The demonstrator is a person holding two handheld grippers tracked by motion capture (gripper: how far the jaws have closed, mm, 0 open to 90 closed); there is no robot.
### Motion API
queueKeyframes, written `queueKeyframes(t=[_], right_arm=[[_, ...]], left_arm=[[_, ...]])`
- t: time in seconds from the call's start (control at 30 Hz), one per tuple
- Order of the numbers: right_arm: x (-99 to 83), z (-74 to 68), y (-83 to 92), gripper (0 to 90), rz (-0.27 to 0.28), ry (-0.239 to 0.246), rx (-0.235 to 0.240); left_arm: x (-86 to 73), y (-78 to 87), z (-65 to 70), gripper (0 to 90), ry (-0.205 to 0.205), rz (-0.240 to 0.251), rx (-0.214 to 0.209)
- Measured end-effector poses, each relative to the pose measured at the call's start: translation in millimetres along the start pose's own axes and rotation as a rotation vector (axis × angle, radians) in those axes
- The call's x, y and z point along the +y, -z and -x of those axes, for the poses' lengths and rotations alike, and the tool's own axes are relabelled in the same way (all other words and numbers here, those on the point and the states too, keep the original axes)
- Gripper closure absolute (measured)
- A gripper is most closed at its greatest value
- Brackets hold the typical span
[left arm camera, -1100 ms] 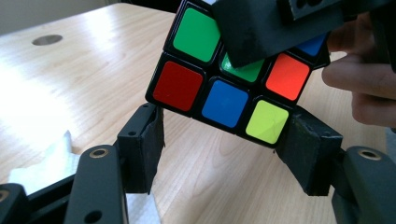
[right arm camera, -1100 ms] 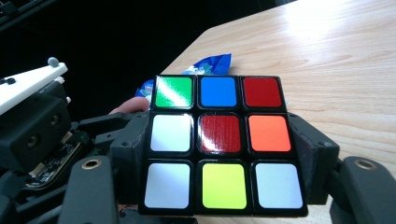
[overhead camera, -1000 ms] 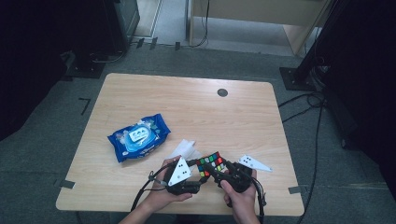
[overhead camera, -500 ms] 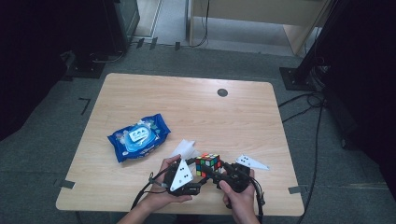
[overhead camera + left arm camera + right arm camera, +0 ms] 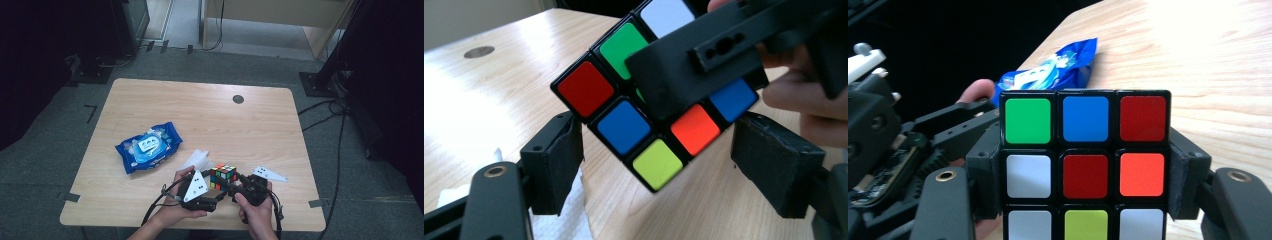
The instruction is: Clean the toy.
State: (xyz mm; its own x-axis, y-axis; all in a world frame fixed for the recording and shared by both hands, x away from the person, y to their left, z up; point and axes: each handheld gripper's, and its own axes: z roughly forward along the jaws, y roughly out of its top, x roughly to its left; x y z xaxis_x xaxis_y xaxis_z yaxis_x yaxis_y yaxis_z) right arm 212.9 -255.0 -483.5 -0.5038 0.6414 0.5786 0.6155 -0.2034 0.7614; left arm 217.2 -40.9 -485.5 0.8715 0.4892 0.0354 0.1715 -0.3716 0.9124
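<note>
The counter is a pale wood top with rounded corners and a small dark round plug set toward its far edge. It stands on a grey carpeted floor; dark stands and cables sit at the room's far left and right, and a light wooden piece of furniture stands beyond the far side.

On the left part of the counter lies a blue packet of wet wipes, flat with its label up. Just to its right a white tissue lies on the wood.

At the near edge, the left gripper sits in the person's left hand. Its jaws have just been opening and now stand apart on either side of a puzzle cube without touching it; the left gripper view shows clear gaps on both sides.

The cube is black-framed with coloured squares, three to a row. It is held off the counter near the front edge, between the two grippers. In the right gripper view its near face reads green, blue, red along the top row, white, red, orange in the middle, and white, yellow-green, white along the bottom.

The right gripper, in the right hand, has its jaws clamped on the cube's two sides, pads pressed against the middle layer.
</note>
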Motion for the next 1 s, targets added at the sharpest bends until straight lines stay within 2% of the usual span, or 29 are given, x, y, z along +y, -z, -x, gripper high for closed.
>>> queueKeyframes(t=[0.17,0.3,0.47,0.57,0.7,0.87,1.0], right_arm=[[-1.0,-1.3,-2.0,34.5,-0.002,0.000,0.005],[-2.3,0.2,-2.5,34.4,-0.004,-0.007,-0.004],[-3.1,0.6,-3.4,34.4,-0.008,-0.001,-0.018],[-4.0,0.4,-4.4,34.4,-0.007,-0.001,-0.016],[-4.8,-1.1,-5.4,34.4,-0.008,0.001,-0.014],[-4.2,-1.8,-4.3,34.4,-0.002,-0.007,-0.007],[-3.5,-0.5,-3.5,34.4,-0.001,-0.008,-0.002]], left_arm=[[0.8,0.1,0.5,17.9,0.011,0.006,0.002],[1.4,-0.3,2.7,17.3,-0.002,0.003,0.016],[2.9,1.9,1.4,16.6,0.021,0.024,0.000],[2.2,0.2,1.5,16.9,0.022,0.014,0.010],[-0.4,-2.9,4.2,19.2,-0.001,-0.006,0.034],[-0.6,-1.2,4.5,21.1,-0.016,0.006,0.037],[-2.6,0.0,2.6,24.0,-0.028,0.010,0.019]])
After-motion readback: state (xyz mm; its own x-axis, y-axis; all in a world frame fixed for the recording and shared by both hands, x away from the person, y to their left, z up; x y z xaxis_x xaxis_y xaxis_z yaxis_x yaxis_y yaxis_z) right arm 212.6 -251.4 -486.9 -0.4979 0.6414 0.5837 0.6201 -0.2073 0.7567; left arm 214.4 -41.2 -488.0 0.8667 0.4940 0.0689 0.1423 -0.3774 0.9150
